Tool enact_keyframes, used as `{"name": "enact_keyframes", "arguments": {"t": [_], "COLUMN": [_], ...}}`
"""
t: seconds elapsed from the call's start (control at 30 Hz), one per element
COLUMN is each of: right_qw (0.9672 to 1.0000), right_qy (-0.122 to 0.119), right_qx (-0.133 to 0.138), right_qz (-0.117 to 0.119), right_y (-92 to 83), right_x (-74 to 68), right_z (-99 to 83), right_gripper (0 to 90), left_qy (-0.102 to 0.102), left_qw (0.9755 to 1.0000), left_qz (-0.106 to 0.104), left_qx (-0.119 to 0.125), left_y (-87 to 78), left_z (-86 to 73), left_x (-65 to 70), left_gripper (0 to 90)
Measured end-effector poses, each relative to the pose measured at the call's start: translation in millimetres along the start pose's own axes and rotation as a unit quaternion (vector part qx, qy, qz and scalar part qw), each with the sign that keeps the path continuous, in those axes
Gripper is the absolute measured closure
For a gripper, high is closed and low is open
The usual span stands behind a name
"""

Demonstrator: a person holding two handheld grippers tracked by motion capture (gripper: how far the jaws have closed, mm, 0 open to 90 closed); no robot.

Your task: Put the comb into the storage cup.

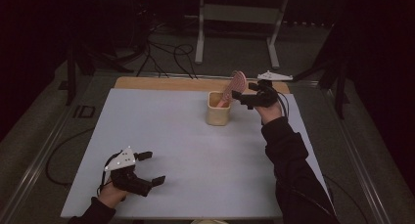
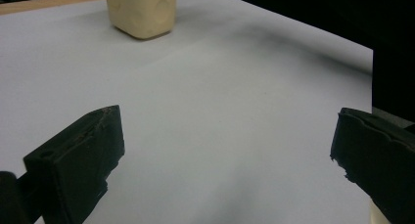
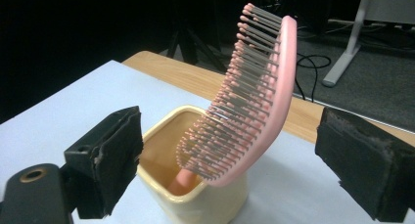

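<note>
A pink hairbrush [image 1: 237, 85] [image 3: 254, 97] stands handle-down in a cream square cup [image 1: 218, 108] [image 3: 195, 194] at the back of the white table sheet [image 1: 195, 150]; its bristled head leans out above the rim. My right gripper [image 1: 243, 95] [image 3: 230, 160] is open just right of the cup, its jaws on either side of the brush head without touching it. Near the front left corner, my left gripper [image 1: 150, 168] [image 2: 227, 155] is held open above the bare sheet, holding nothing. The cup [image 2: 142, 11] shows far ahead in the left gripper view.
A wooden table edge [image 1: 166, 83] runs behind the sheet. Beyond it are a grey frame stand [image 1: 240, 18] and loose cables [image 1: 166, 53] on the dark floor. Open sheet lies between the two grippers.
</note>
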State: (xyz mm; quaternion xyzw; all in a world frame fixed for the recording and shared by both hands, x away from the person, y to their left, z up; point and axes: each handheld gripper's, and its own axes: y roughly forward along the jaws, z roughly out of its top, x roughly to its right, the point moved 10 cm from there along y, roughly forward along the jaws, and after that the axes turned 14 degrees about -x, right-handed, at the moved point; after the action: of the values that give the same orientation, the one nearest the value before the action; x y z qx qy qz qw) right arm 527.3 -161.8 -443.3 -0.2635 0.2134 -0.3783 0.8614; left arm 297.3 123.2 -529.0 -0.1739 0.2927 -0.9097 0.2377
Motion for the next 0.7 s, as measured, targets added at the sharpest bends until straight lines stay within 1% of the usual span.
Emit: {"name": "enact_keyframes", "arguments": {"t": [0.23,0.27,0.33,0.7], "right_qw": [1.0,1.0,0.9999,0.9999], "right_qy": [-0.003,-0.006,-0.007,-0.014], "right_qx": [-0.002,-0.003,-0.008,-0.008], "right_qz": [0.0,-0.001,-0.003,0.005], "right_y": [-4.3,-5.2,-6.1,-15.7], "right_x": [-1.6,-2.3,-3.4,-11.9], "right_z": [-4.9,-7.4,-10.8,-28.1], "right_gripper": [10.1,10.2,10.2,10.1], "left_qy": [0.0,0.001,0.001,0.001], "left_qw": [1.0,1.0,1.0,1.0], "left_qz": [-0.001,0.0,0.0,0.0], "left_qx": [0.001,0.001,0.0,0.001], "left_y": [-0.3,-0.5,-0.4,-0.8], "left_z": [0.4,0.4,0.4,0.5], "left_x": [0.2,0.2,0.4,0.4], "left_gripper": [0.1,0.1,0.1,0.1]}}
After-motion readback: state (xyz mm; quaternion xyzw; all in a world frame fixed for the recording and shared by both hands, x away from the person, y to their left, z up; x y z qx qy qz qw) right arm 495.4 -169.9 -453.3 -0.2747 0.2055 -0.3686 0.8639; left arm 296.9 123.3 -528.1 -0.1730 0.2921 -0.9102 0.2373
